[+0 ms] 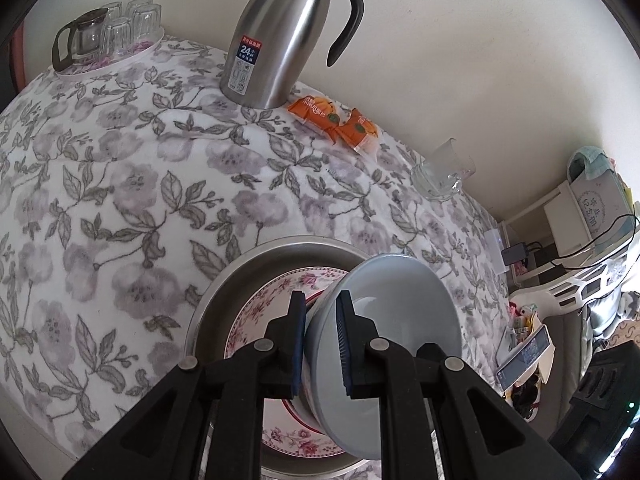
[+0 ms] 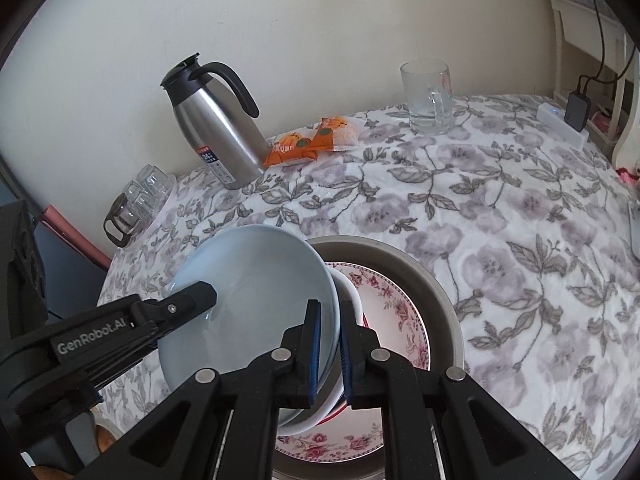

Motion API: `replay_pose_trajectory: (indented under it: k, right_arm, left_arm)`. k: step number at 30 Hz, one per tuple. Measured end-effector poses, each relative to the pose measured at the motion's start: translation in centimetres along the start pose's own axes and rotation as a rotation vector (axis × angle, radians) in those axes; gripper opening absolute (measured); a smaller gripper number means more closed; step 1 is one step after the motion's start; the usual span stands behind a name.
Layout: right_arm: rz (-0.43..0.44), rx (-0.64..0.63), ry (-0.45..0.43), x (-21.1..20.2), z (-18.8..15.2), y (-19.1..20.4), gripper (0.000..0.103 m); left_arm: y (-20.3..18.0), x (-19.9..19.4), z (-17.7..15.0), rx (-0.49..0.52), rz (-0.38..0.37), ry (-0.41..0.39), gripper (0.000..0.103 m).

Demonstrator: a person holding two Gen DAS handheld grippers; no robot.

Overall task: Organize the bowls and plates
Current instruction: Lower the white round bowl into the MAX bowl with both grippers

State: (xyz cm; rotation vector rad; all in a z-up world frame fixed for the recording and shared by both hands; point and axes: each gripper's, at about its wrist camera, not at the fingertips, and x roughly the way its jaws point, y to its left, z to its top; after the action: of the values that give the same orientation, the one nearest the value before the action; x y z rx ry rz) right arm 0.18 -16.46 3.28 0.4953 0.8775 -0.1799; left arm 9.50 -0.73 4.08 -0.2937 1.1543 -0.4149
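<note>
The smooth pale-blue bowl (image 1: 384, 344) hangs tilted above a floral plate (image 2: 392, 304) lying in a round metal basin (image 2: 436, 280) near the surface's front edge. The left tool (image 1: 320, 344) and right tool (image 2: 329, 344) each pinch its rim on opposite sides. Under it a white bowl (image 2: 352, 292) is mostly hidden. The floral cloth (image 1: 120, 200) looks fleecy.
</note>
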Motion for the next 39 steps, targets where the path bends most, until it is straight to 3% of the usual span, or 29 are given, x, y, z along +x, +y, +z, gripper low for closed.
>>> replay_pose_trajectory:
  k: [13, 39]
  right_arm:
    - [-0.035, -0.011, -0.026, -0.6, 0.2, 0.0, 0.013]
    - [0.016, 0.026, -0.024, -0.7, 0.4, -1.1, 0.009]
  left_arm:
    - [-0.5, -1.1, 0.0, 0.025, 0.018, -0.040, 0.016]
    - [-0.4, -0.8, 0.0, 0.017, 0.017, -0.029, 0.016]
